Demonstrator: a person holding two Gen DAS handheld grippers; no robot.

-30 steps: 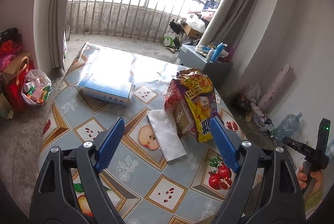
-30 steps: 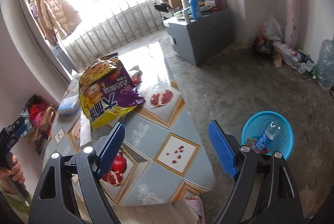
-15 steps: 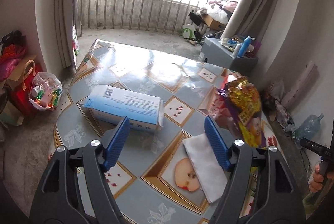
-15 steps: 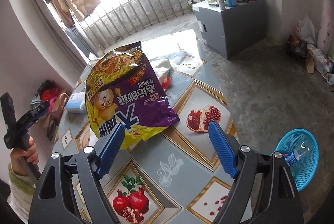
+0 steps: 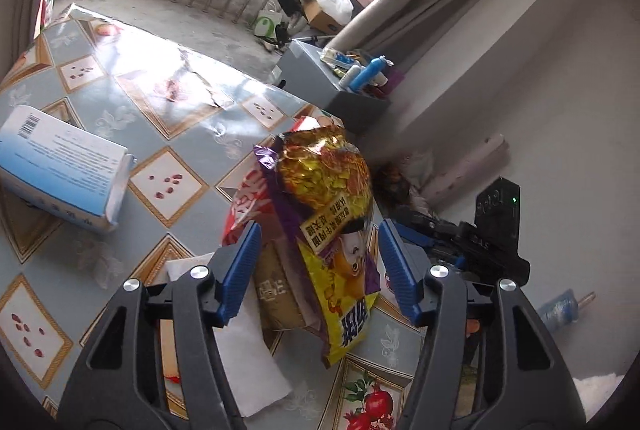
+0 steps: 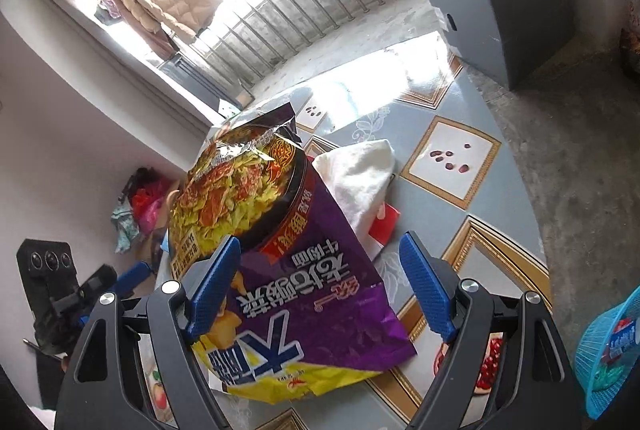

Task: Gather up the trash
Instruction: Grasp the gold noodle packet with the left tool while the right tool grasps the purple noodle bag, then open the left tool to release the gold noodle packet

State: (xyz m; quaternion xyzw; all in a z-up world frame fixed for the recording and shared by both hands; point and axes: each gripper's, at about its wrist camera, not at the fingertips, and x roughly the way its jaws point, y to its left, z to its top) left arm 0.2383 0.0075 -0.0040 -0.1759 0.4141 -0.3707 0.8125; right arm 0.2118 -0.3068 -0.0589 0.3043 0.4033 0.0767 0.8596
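Note:
A purple and yellow noodle bag (image 5: 328, 230) stands crumpled on the patterned table (image 5: 180, 101), over a brown packet (image 5: 276, 290) and a red pack (image 5: 244, 205). My left gripper (image 5: 318, 270) straddles the bag from one side. Its jaws are closing, with the bag between the blue pads and a gap left on each side. From the other side, my right gripper (image 6: 320, 290) stands open and wide over the same bag (image 6: 288, 270). A white cloth (image 6: 360, 177) lies behind the bag. A white paper sheet (image 5: 248, 362) lies under my left gripper.
A blue and white box (image 5: 60, 169) lies at the table's left. A blue mesh basket (image 6: 612, 350) holding a bottle sits on the floor by the table's edge. A grey cabinet (image 6: 500, 9) with bottles stands beyond the table. The other gripper (image 5: 460, 238) faces mine across the bag.
Both grippers have closed in on the noodle bag, which now sits between each pair of fingers. The left view swung from the blue box to the bag, and the left jaws have narrowed.

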